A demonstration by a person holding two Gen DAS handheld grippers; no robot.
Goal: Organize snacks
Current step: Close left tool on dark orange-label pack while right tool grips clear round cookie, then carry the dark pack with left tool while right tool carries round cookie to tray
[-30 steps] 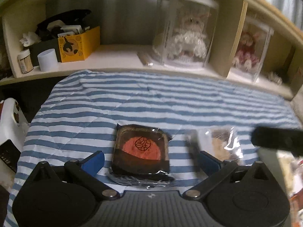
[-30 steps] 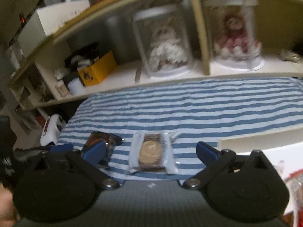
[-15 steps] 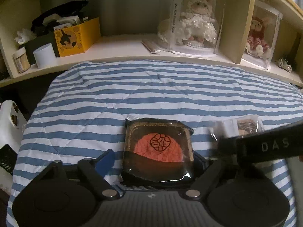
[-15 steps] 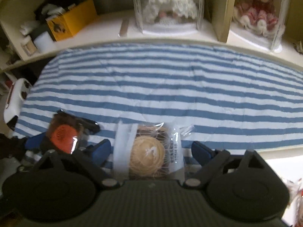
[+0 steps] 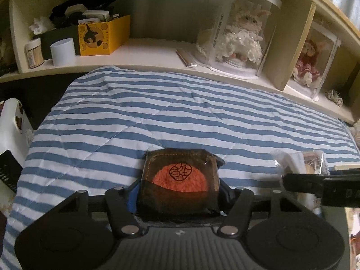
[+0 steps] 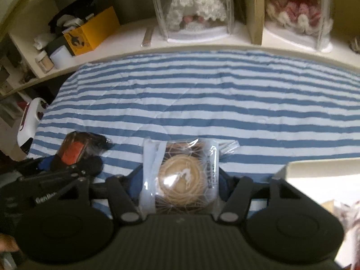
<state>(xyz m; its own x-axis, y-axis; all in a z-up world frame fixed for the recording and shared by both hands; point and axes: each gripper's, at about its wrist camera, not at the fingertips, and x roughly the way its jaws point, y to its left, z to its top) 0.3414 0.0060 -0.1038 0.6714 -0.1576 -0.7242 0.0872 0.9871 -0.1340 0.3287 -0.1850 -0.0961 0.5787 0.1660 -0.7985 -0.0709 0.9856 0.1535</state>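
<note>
A dark square snack pack with an orange disc on top lies on the blue-and-white striped quilt. My left gripper is closing on it, and both pads touch its sides. A clear-wrapped round cookie lies to its right. My right gripper is closing around this pack, its pads against the wrapper's folded-up edges. The dark pack also shows at the left of the right wrist view. In the left wrist view, the cookie wrapper peeks out behind a black finger at the right.
A pale box rim sits on the quilt at the right. Behind the quilt runs a shelf with a yellow box, a white cup and two doll cases. A white appliance stands off the quilt's left edge.
Both grippers' fingers have narrowed from wide open to the sides of their packs. The right gripper came down and forward over the cookie. The dark pack now fills the left gripper's gap.
</note>
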